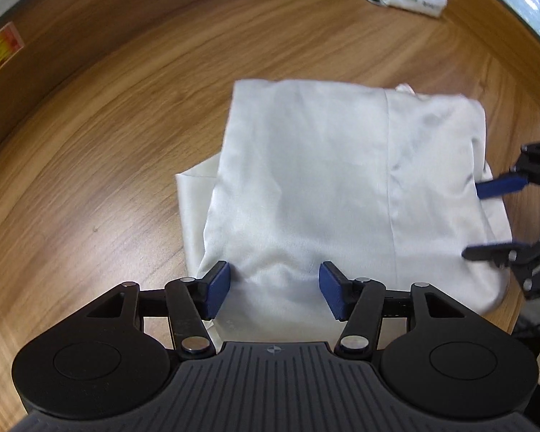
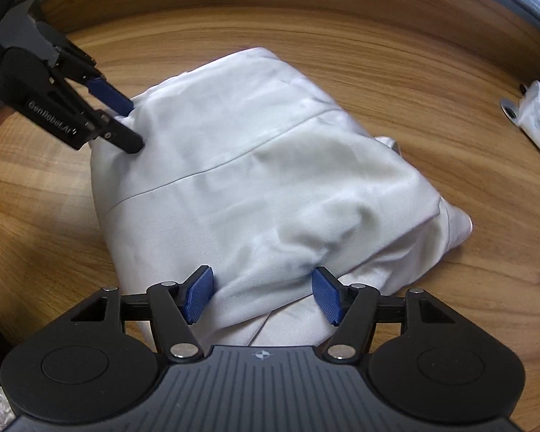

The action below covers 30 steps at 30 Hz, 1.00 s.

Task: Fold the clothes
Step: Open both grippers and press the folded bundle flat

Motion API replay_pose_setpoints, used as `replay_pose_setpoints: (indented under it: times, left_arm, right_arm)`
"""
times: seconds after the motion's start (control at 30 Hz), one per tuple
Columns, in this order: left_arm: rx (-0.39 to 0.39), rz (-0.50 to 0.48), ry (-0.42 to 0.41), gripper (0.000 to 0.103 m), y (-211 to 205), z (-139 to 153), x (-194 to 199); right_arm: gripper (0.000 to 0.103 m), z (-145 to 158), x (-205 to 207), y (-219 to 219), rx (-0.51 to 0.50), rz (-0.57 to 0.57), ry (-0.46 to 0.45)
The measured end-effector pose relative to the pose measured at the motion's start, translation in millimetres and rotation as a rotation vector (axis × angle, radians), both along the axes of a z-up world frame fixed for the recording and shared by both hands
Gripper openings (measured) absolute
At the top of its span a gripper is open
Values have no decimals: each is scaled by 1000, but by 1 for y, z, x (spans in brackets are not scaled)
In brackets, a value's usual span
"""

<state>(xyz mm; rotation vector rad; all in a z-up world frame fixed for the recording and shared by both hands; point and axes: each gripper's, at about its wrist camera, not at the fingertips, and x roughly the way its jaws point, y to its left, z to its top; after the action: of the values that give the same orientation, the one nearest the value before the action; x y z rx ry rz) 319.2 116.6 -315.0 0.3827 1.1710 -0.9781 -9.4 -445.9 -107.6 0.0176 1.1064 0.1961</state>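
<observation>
While lying mid-worktop (image 1: 90, 144): white garment (image 1: 324, 180), folded compact; left hand-held gripper (image 1: 274, 293) and right hand-held gripper (image 2: 261, 295) both released, straddling near edges; fold apparently near done; next, pinch and tidy

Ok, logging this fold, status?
Left gripper and right gripper: jaws open at white garment. Folded on table. Nothing obstructing.
</observation>
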Motion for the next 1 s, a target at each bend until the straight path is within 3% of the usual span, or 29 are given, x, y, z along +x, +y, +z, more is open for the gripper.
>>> replay_pose_setpoints:
  times: [0.33,0.57,0.8,1.0]
  left_arm:
    - [-112,335,78,60,48,36,-9]
    - [-83,453,60,64,78,41,-24]
    - [-94,587,124,67,111,37,-39]
    - [-95,712,156,71,128,40,-59]
  right_arm:
    - [80,43,-5,-8,23,-21,-80]
    - [87,63,-9,-9,27,-59,-110]
    - [92,69,-16,-15,53,-126,-109]
    - [95,75,-14,-26,26,-112,-114]
